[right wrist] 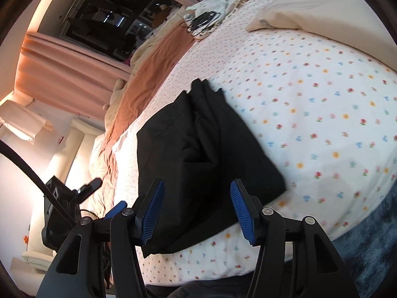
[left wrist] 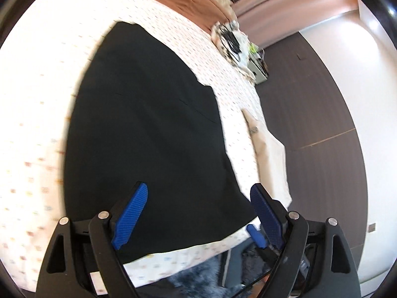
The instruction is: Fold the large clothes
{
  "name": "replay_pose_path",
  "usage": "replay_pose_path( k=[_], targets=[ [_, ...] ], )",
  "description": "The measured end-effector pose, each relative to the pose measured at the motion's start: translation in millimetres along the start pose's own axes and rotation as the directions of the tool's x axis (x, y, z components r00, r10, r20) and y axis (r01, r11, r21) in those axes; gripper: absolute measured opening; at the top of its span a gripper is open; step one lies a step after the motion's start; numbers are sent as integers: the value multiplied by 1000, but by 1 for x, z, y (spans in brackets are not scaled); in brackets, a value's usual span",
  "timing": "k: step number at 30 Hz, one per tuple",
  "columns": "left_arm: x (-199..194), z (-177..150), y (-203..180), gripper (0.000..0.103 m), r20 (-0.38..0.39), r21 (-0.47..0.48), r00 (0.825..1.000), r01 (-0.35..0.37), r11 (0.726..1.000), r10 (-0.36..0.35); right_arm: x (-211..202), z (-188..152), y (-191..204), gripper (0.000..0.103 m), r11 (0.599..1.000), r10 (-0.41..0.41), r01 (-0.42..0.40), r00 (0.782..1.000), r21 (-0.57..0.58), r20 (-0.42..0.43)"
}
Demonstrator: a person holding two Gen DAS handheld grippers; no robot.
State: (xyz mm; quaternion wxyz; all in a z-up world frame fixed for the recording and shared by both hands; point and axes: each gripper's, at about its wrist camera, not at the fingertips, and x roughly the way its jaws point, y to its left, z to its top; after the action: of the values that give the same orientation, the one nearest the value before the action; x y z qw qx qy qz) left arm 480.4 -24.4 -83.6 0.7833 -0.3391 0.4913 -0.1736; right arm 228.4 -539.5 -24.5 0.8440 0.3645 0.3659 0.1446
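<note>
A large black garment [left wrist: 144, 114] lies flat on the flowered bedsheet [left wrist: 37, 99]. It fills the middle of the left wrist view. My left gripper [left wrist: 198, 211] hovers over its near edge, open wide, and its blue pads [left wrist: 131, 211] touch no cloth. In the right wrist view the same black garment [right wrist: 198, 144] shows soft folds at its far end on the sheet [right wrist: 310, 124]. My right gripper [right wrist: 197, 211] is above its near corner, open, with nothing pressed between the pads [right wrist: 242, 211]. The left tool's black housing [right wrist: 59, 206] shows at that view's left edge.
A cream pillow [right wrist: 310, 12] and a tangle of black cable [right wrist: 203, 19] lie at the bed's far end. An orange-brown blanket [right wrist: 153, 69] runs along one side. Dark wood floor [left wrist: 310, 99] borders the bed, with a blue fluffy rug [right wrist: 372, 236] at its foot.
</note>
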Motion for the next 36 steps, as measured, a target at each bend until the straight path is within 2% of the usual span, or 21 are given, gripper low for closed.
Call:
replay_pose_path(
  k=[4,6,8,10,11,13,16,22,26,30,36],
  targets=[
    [-28,-4,27,86,36,6,998,-48,999,48,11,4,13,53,1000,-4,4,1000,-24,5],
    [-39,-6,41,86,43,7,997,-70,997,70,18,6,19,53,999,-32,33,999,-43,9],
    [-44,-15,52,86,42,5,995,-86,996,85,26,9,23,53,996,-61,61,998,-60,14],
    [-44,-14,64,86,40,4,995,-95,995,94,32,13,25,53,997,-54,54,999,-62,4],
    [-47,-17,70,86,43,1,994,-103,995,103,36,15,26,49,996,-62,62,998,-65,3],
    [-49,-23,79,86,49,-4,992,-118,993,118,43,17,25,18,994,-91,90,996,-68,-4],
    [-34,-26,83,86,29,-18,991,-131,991,131,40,20,23,8,995,-79,79,997,-60,11],
    [-18,-32,88,86,-10,-21,991,-131,991,131,26,19,4,6,998,-63,64,997,-21,52],
    [-1,-37,80,79,-51,1,992,-118,993,118,14,17,-14,6,998,-68,67,996,9,64],
    [10,-44,75,65,-81,-5,995,-64,998,63,3,18,-27,5,997,-73,70,995,33,68],
    [12,-52,66,65,-94,2,995,-35,999,35,-8,11,-37,5,994,-85,80,994,70,65]
  ],
)
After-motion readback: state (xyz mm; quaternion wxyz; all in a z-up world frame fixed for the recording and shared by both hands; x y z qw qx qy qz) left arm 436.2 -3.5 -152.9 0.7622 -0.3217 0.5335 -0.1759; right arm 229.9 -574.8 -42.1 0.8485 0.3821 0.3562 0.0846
